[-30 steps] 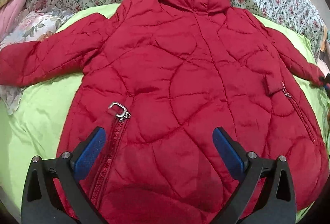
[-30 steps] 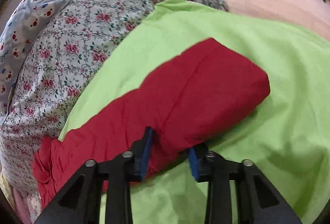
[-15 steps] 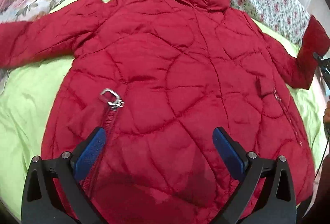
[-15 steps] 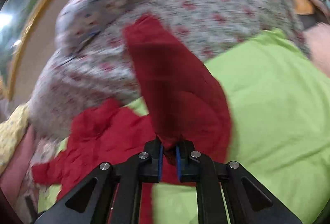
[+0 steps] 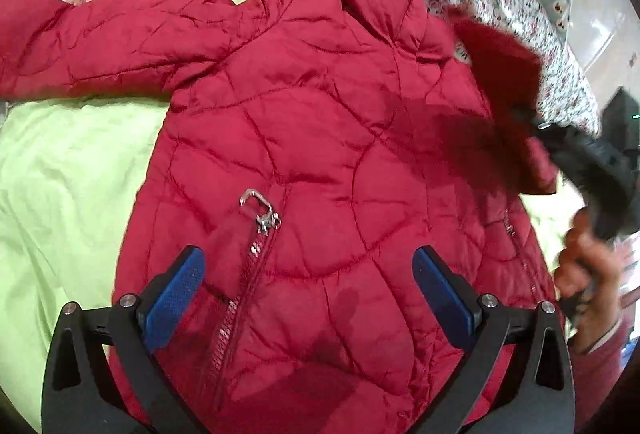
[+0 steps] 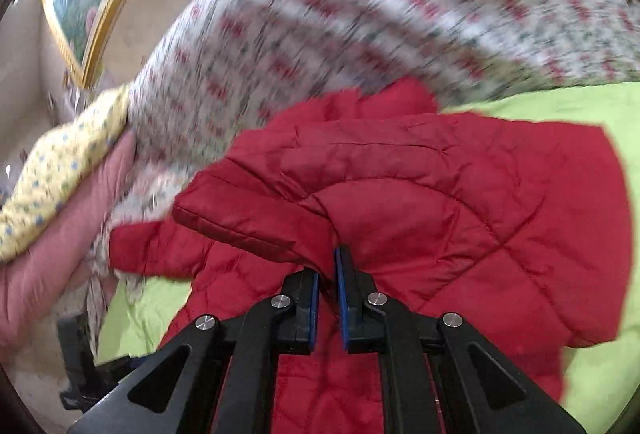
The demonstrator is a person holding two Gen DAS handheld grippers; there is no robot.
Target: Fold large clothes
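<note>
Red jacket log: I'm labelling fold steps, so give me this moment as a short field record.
garment: red jacket, quilted, spread on the green sheet
right sleeve: lifted over the jacket body
left sleeve: stretched out flat
right gripper: shut on the right sleeve
left gripper: open above the hem, holding nothing
zipper pull: lying on the front

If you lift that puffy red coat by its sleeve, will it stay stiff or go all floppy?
Probably floppy: the sleeve pinched in the right gripper already bends over the red coat. The quilted padding looks puffy, so it is likely light for its size. Its shiny fabric may be a bit slippery.
</note>
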